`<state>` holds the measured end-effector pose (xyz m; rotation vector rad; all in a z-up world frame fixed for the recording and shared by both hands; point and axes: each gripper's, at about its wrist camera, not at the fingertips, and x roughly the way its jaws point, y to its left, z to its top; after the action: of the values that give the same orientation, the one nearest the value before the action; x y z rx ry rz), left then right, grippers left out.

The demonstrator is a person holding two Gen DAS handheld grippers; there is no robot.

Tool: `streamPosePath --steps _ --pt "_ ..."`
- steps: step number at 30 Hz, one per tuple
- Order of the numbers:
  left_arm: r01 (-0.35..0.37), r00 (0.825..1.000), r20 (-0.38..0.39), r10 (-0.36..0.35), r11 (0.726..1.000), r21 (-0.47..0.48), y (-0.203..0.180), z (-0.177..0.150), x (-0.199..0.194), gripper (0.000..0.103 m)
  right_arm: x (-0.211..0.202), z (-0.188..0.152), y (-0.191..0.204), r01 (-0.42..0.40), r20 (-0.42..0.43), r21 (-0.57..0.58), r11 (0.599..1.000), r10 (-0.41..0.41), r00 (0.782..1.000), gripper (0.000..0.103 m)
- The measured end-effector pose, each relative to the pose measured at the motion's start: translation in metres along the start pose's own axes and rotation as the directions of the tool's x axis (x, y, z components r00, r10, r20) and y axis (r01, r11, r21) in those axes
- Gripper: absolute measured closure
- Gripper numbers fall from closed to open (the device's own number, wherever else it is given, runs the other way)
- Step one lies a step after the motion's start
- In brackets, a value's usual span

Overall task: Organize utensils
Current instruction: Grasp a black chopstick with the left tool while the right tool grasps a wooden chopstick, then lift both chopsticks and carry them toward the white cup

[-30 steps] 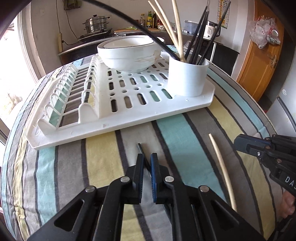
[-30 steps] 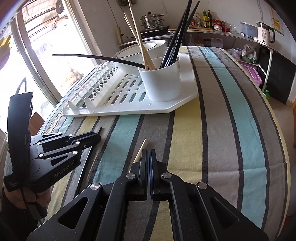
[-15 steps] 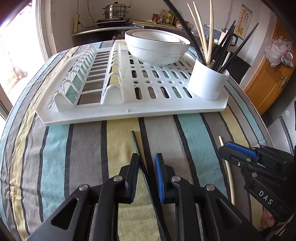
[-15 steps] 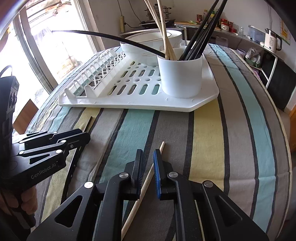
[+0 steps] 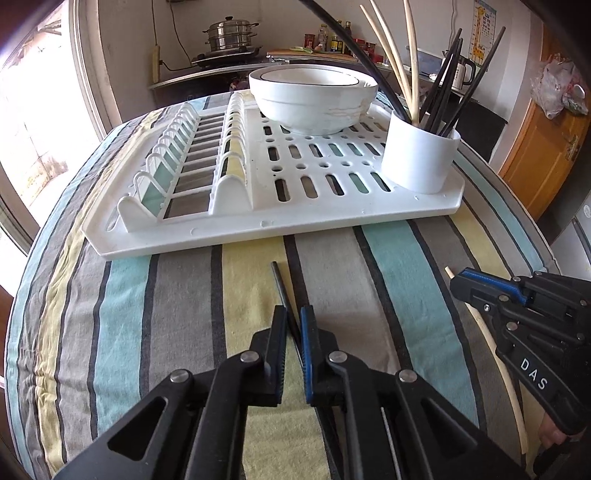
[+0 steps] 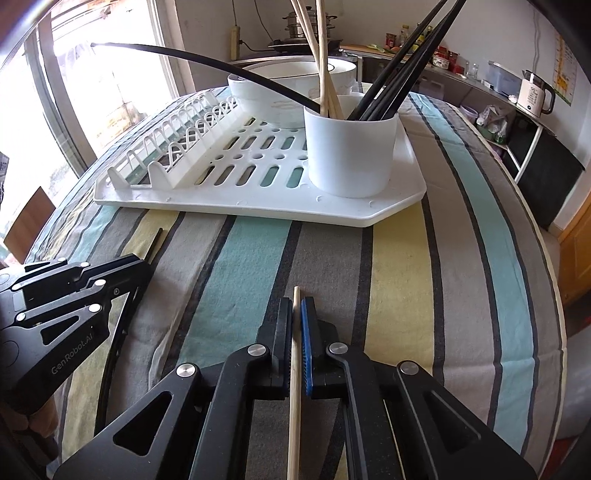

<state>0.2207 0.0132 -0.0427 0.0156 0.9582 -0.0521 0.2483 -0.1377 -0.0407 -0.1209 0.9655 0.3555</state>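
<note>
Daylight is pouring in through a large window (image 6: pixel 107 77) on the left, washing out the view beyond it. A striped tablecloth (image 5: pixel 155 317) in grey, teal and yellow is covering the table. Along the pale back wall (image 5: pixel 129 37) a counter (image 5: pixel 207 72) is carrying a steel steamer pot (image 5: pixel 229 35), bottles (image 5: pixel 332 38) and a white kettle (image 6: pixel 533 92). An orange wooden door (image 5: pixel 546 147) is standing at the right
</note>
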Motion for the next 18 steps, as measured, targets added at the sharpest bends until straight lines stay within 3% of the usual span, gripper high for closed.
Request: streamPosePath --steps 11,18 --pt "0.063 0.998 -0.010 -0.063 0.998 -0.029 0.008 0.002 -0.001 0.097 -0.023 0.006 -0.012 -0.090 0.058 0.010 0.996 0.089 0.994 0.099" --pt "0.097 0.994 0.046 -0.096 0.995 -0.024 0.008 0.010 -0.026 0.097 -0.059 0.012 -0.018 -0.119 0.147 0.017 0.993 0.115 0.982 0.099"
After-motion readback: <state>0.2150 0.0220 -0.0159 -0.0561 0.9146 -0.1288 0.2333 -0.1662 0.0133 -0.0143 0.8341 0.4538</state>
